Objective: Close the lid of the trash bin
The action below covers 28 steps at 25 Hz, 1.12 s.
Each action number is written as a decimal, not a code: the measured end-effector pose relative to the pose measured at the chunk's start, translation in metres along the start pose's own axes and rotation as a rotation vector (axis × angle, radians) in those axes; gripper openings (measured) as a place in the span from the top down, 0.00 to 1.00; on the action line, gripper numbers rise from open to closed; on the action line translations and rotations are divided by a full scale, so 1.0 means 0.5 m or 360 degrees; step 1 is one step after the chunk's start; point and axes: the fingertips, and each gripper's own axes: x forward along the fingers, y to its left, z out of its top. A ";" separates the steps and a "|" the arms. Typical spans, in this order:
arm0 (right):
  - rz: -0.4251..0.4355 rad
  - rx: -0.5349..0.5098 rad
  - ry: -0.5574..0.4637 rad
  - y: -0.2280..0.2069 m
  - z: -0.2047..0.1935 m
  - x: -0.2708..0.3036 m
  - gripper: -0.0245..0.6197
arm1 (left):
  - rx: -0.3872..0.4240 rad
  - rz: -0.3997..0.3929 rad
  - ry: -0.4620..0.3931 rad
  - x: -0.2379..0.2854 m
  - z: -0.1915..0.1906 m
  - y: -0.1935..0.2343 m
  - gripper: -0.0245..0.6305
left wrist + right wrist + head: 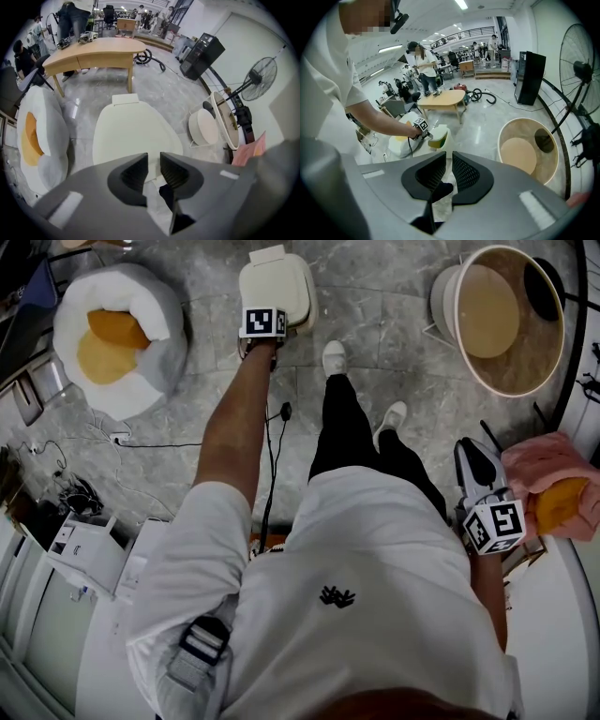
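1. Head view: the left gripper (pixel 264 324) is at the end of the outstretched arm. The cream lid (pixel 277 282) of the trash bin (pixel 305 306) lies just ahead of its jaws. The right gripper (pixel 472 454) hangs by the person's side, well apart from the bin. A pink cloth (pixel 539 465) and an orange cushion (pixel 561 504) are just to the right of its jaws.
2. Left gripper view: the left gripper (pixel 153 161) has its jaws a narrow gap apart with nothing between them. The lid (pixel 133 136) fills the space straight ahead, just beyond the tips, hinge tab at its far end. A white seat (pixel 47 154) stands to the left of the jaws.
3. Right gripper view: the right gripper (pixel 448 159) also shows a narrow gap and holds nothing. The trash bin (pixel 439 136) stands well ahead and slightly left of the jaws, with the other gripper at it. A yellow-green patch shows under the pale lid; whether it is fully down I cannot tell. A round tub (pixel 527 152) lies ahead to the right.
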 end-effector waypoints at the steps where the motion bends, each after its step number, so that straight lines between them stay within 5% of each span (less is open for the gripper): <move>1: -0.0003 -0.0003 0.0009 0.001 0.001 0.002 0.90 | -0.0003 -0.0004 0.0010 0.008 -0.006 0.001 0.75; 28: 0.0041 0.0006 0.0211 -0.022 -0.011 0.107 0.90 | 0.0014 -0.0028 0.0179 0.187 -0.075 0.027 0.76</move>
